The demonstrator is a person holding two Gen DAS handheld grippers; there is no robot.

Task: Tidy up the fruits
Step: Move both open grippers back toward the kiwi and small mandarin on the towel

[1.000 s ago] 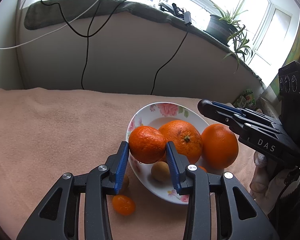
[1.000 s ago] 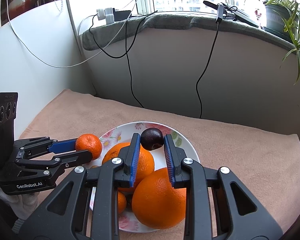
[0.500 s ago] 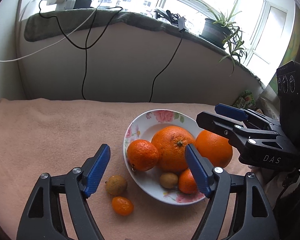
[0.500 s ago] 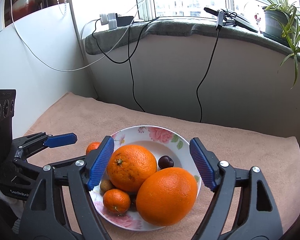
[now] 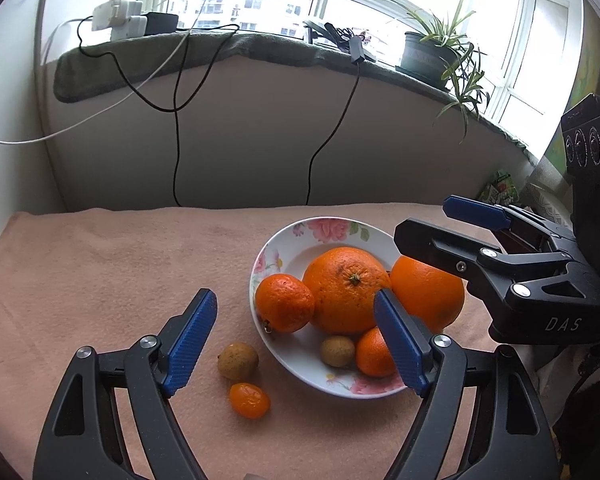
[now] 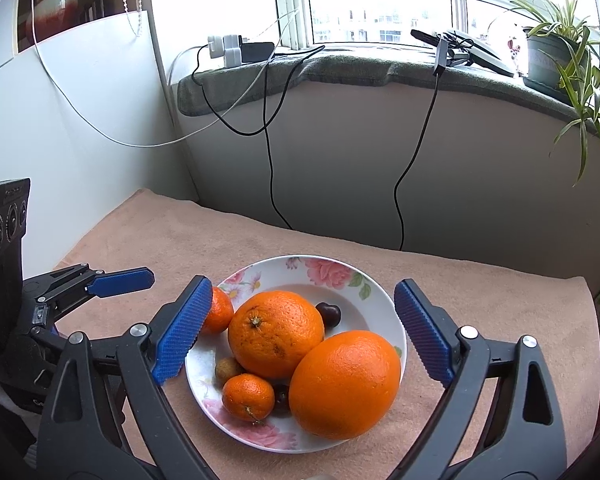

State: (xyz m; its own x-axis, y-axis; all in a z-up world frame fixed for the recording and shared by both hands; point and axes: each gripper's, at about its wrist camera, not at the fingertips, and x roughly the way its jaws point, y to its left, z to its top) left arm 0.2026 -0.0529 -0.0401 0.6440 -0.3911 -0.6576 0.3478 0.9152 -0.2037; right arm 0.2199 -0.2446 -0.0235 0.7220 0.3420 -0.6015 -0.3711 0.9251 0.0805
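Left wrist view: the left gripper point(image 5: 296, 328) has just been opening; its jaws stand wide and empty, lower centre, over the floral bowl point(image 5: 300, 372) of oranges. Right wrist view: the right gripper point(image 6: 300, 320) likewise has just spread wide, holding nothing, straddling the bowl.

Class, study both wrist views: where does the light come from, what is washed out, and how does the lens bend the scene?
Left wrist view: daylight from the window behind, panes blown out, sill bowed by fisheye. Right wrist view: the same backlight, soft sheen on the large orange, dark vignette in the corners.
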